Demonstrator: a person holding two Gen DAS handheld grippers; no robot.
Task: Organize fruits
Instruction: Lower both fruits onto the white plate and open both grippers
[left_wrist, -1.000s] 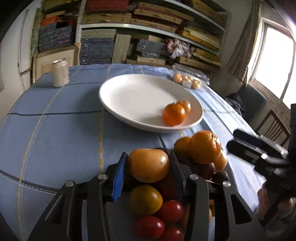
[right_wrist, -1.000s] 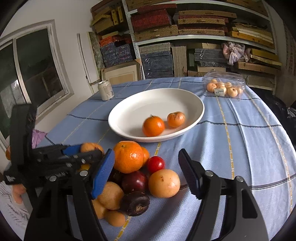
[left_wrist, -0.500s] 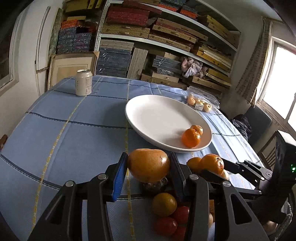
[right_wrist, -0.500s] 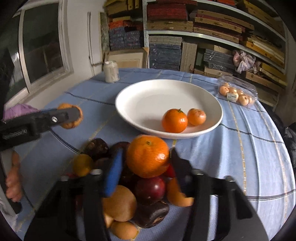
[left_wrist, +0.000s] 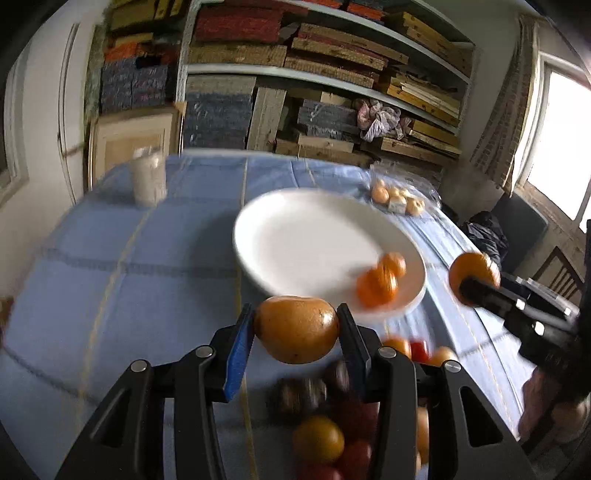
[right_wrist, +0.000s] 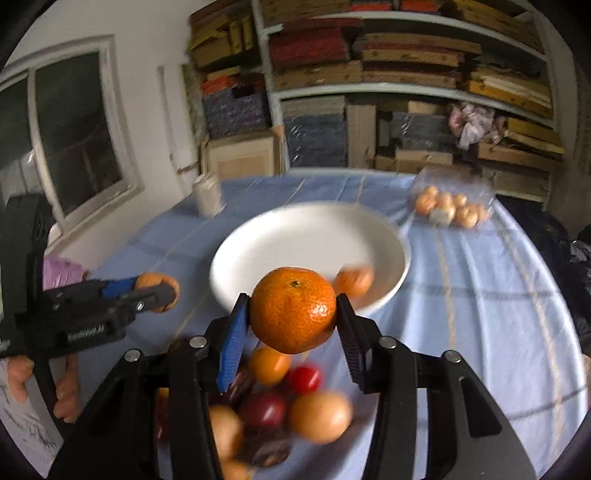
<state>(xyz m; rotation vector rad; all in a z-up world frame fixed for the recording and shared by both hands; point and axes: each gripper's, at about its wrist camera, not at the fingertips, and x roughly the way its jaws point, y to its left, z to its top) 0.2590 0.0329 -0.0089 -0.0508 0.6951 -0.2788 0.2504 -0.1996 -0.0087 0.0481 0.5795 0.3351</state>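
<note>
While both grippers hang above the table's near edge, the left gripper (left_wrist: 295, 328) clamps a yellow fruit (left_wrist: 296, 329) and the right gripper (right_wrist: 293, 310) clamps an orange (right_wrist: 293, 309). The plate (right_wrist: 258, 236) sits mid-table. Frames blur, but either round fruit could probably slip out if jerked.

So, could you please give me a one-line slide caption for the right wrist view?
Right claw grips a mandarin above the fruit pile, white bowl ahead.
</note>
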